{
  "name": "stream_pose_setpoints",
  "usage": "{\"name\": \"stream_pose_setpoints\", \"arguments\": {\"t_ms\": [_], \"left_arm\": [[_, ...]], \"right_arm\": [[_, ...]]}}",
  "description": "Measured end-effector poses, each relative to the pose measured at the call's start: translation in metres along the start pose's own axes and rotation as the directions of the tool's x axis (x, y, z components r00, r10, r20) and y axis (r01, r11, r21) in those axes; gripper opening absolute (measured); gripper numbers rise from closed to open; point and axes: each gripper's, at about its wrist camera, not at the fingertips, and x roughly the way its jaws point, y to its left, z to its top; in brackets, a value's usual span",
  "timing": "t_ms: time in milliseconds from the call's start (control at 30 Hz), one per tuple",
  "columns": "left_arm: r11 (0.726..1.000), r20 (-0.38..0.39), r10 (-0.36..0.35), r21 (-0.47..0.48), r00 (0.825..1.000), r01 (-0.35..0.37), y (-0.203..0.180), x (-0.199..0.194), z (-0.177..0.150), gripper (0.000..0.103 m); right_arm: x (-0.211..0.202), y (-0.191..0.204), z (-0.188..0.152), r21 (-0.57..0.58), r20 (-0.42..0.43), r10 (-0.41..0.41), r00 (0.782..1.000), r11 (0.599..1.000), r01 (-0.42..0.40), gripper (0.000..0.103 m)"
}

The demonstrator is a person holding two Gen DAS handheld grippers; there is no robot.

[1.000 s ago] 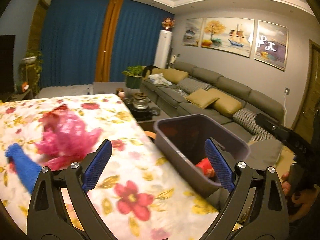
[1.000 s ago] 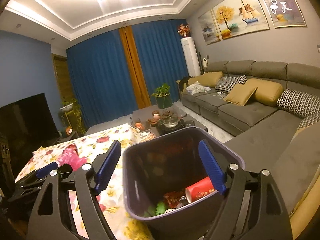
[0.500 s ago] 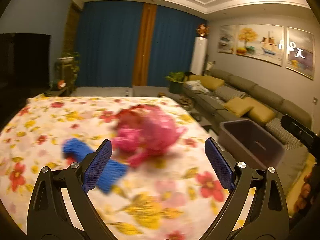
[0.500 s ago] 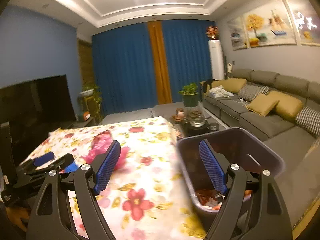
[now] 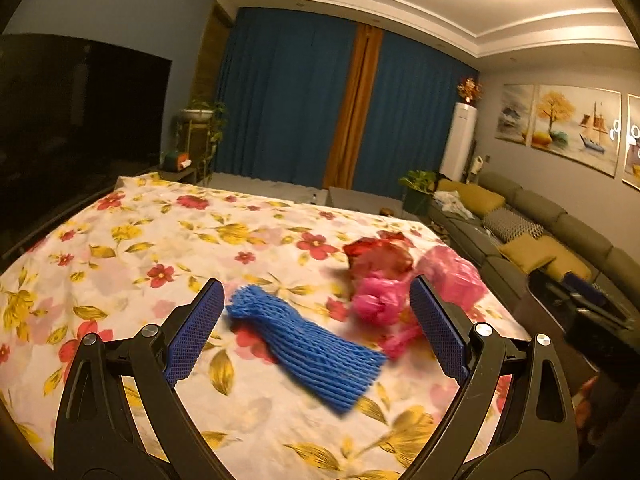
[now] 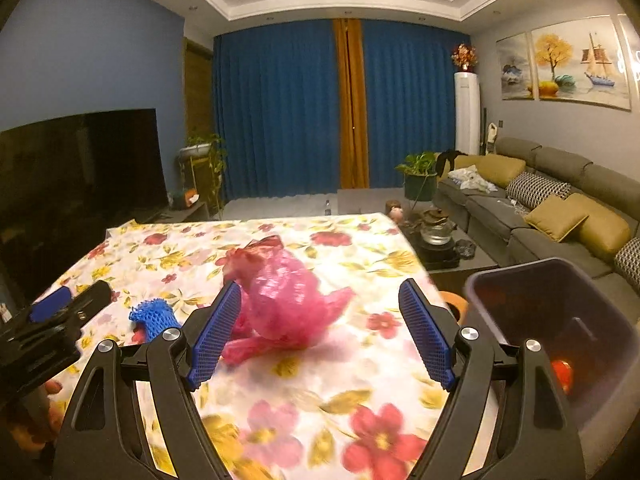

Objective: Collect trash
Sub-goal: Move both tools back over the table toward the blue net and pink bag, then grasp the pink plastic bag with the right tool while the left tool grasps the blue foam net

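foam net: blue mesh sleeve (image 5: 310,346) flat on floral table (image 5: 132,248), centre-low in left wrist view, long axis running upper left to lower right, frayed end at upper left
pink bag: crumpled pink plastic (image 6: 286,300) on table, mid-frame in right wrist view, no clear axis, just right of the sleeve
bin: dark bin (image 6: 560,320) lower right, trash already inside
left gripper (image 5: 316,330): wide, empty, sleeve between jaws untouched
right gripper (image 6: 320,330): wide, empty, facing bag
step: reaching for the next pieces
next: likely lower, close on each, carry to bin

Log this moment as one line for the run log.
left gripper: open, over blue net | right gripper: open, facing pink bag | bin: right of table
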Motion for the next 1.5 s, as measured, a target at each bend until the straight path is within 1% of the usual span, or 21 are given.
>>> {"name": "stream_pose_setpoints", "arguments": {"t_ms": [67,167,267,300,333,400,467,500,567,633,667,733,833,933,1033,1133,1233,1333,1367,1433,1500], "left_arm": [[1.000,0.004,0.011,0.000,1.000,-0.011,0.003,0.001,0.000,0.092],[1.000,0.007,0.009,-0.005,1.000,-0.009,0.006,0.003,-0.002,0.092],[1.000,0.004,0.008,-0.012,1.000,-0.008,0.007,0.003,-0.003,0.092],[1.000,0.003,0.006,-0.016,1.000,-0.006,0.007,0.004,-0.003,0.092],[1.000,0.003,0.007,-0.019,1.000,-0.007,0.008,0.005,-0.003,0.092],[1.000,0.001,0.005,-0.020,1.000,-0.005,0.008,0.006,-0.003,0.092],[1.000,0.001,0.008,-0.017,1.000,-0.008,0.008,0.007,-0.003,0.092],[1.000,-0.001,0.008,-0.016,1.000,-0.008,0.007,0.007,-0.004,0.092],[1.000,-0.006,0.008,-0.012,1.000,-0.008,0.006,0.009,-0.005,0.092],[1.000,-0.012,0.006,-0.005,1.000,-0.006,0.004,0.011,-0.006,0.092],[1.000,-0.015,0.004,-0.002,1.000,-0.004,0.003,0.011,-0.007,0.092],[1.000,-0.021,-0.002,0.007,1.000,0.003,0.001,0.013,-0.009,0.092],[0.999,-0.023,-0.013,0.040,1.000,0.014,-0.008,0.014,-0.013,0.092],[0.997,-0.021,-0.024,0.066,0.999,0.026,-0.015,0.015,-0.015,0.092],[0.996,-0.031,-0.018,0.091,0.999,0.021,-0.018,0.016,-0.017,0.092],[0.996,-0.061,-0.019,0.083,0.998,0.024,-0.017,0.021,-0.017,0.091],[0.996,-0.113,-0.026,0.085,0.993,0.036,-0.018,0.030,-0.018,0.090],[0.993,-0.177,-0.035,0.102,0.984,0.053,-0.021,0.040,-0.021,0.090],[0.991,-0.216,-0.026,0.124,0.976,0.054,-0.022,0.047,-0.023,0.090],[0.990,-0.278,-0.028,0.127,0.960,0.066,-0.023,0.058,-0.025,0.089],[0.990,-0.335,-0.024,0.120,0.942,0.068,-0.021,0.070,-0.029,0.084]], "right_arm": [[0.015,0.008,-0.001,-0.004,-0.019,0.003,1.000,1.000,-0.003,0.079],[0.038,0.019,-0.005,-0.015,-0.053,0.007,0.999,1.000,-0.008,0.078],[0.055,0.028,-0.007,-0.031,-0.082,-0.001,0.997,1.000,-0.002,0.072],[0.061,0.028,-0.007,-0.027,-0.091,-0.003,0.996,1.000,0.000,0.071],[0.065,0.027,-0.008,-0.021,-0.097,-0.004,0.995,1.000,0.002,0.068],[0.075,0.026,-0.011,-0.005,-0.118,0.000,0.993,1.000,0.000,0.061],[0.080,0.026,-0.013,-0.001,-0.133,0.008,0.991,1.000,-0.008,0.050],[0.083,0.027,-0.015,-0.005,-0.140,0.007,0.990,1.000,-0.008,0.047],[0.086,0.027,-0.018,-0.014,-0.152,0.015,0.988,1.000,-0.017,0.032],[0.085,0.024,-0.019,-0.003,-0.154,0.033,0.987,0.999,-0.034,0.019],[0.084,0.023,-0.019,0.002,-0.153,0.040,0.987,0.999,-0.040,0.015],[0.080,0.019,-0.018,0.008,-0.149,0.044,0.988,0.999,-0.044,0.013],[0.062,0.010,-0.014,0.025,-0.104,0.037,0.994,0.999,-0.034,0.012],[0.047,0.003,-0.010,0.046,-0.077,0.033,0.997,0.999,-0.029,0.012],[0.032,-0.003,-0.006,0.058,-0.038,0.021,0.999,0.998,-0.019,0.012],[0.026,-0.006,-0.005,0.066,-0.021,0.024,1.000,0.998,-0.022,0.012],[0.022,-0.006,-0.003,0.068,-0.004,0.022,1.000,0.997,-0.022,0.012],[0.018,-0.007,-0.002,0.073,0.009,0.022,1.000,0.997,-0.023,0.012],[0.017,-0.008,-0.002,0.077,0.012,0.023,1.000,0.997,-0.024,0.012],[0.016,-0.011,-0.001,0.090,0.016,0.027,1.000,0.996,-0.028,0.012],[0.015,-0.012,-0.001,0.095,0.017,0.028,0.999,0.995,-0.029,0.012]]}}
